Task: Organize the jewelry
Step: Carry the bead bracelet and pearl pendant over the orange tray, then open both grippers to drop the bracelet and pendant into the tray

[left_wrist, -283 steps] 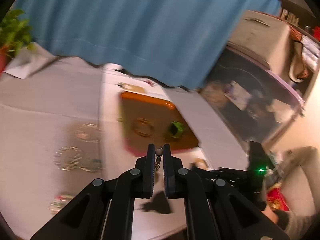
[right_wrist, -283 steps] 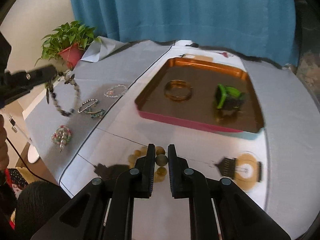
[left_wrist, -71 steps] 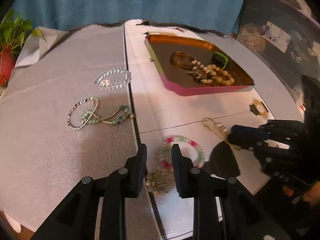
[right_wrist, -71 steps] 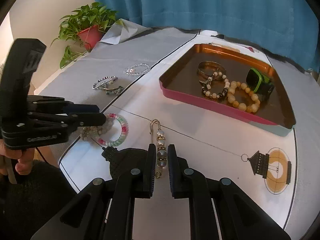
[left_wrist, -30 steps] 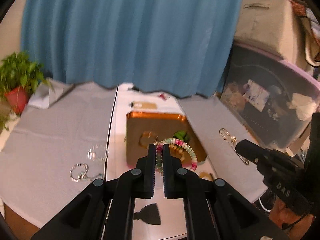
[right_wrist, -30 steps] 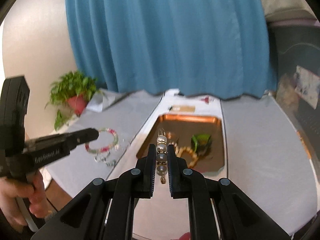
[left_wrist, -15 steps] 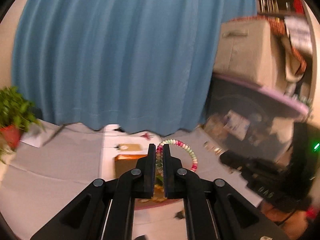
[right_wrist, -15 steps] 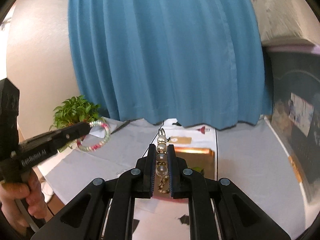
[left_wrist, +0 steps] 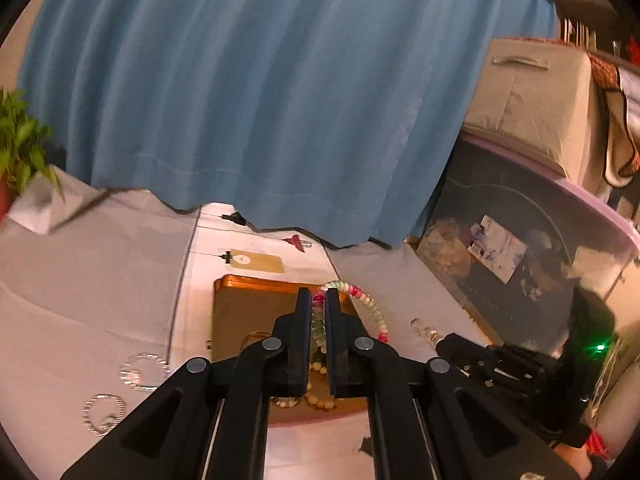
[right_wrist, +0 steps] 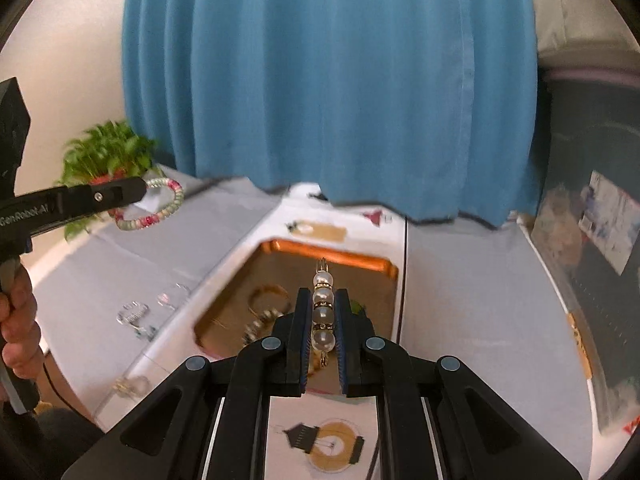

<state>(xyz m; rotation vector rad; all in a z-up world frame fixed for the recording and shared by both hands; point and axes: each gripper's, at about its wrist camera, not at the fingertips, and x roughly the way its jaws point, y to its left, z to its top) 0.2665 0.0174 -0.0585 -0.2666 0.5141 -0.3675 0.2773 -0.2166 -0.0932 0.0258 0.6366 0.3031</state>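
My left gripper (left_wrist: 318,300) is shut on a pink, green and white beaded bracelet (left_wrist: 370,308), held in the air above the orange tray (left_wrist: 256,284). From the right wrist view the same left gripper (right_wrist: 142,190) shows at the left with the bracelet (right_wrist: 160,212) looping out of its tip. My right gripper (right_wrist: 323,300) is shut on a pearl brooch pin (right_wrist: 323,280), which stands along the fingers over the tray (right_wrist: 332,256). The tray holds a gold bangle (right_wrist: 269,294) and beaded bracelets (left_wrist: 316,398). In the left wrist view the right gripper (left_wrist: 442,346) shows at the right with the pin (left_wrist: 424,329).
A blue curtain (right_wrist: 332,80) hangs behind the table. Several silver and beaded bracelets (left_wrist: 144,370) lie on the grey cloth (left_wrist: 80,280) left of the tray. A potted plant (right_wrist: 106,156) stands at the far left. A storage bin (left_wrist: 540,248) sits on the right. A hand (right_wrist: 18,332) grips the left handle.
Both grippers have tipped down and come lower toward the tray, which now fills more of each view. Each still holds its piece.
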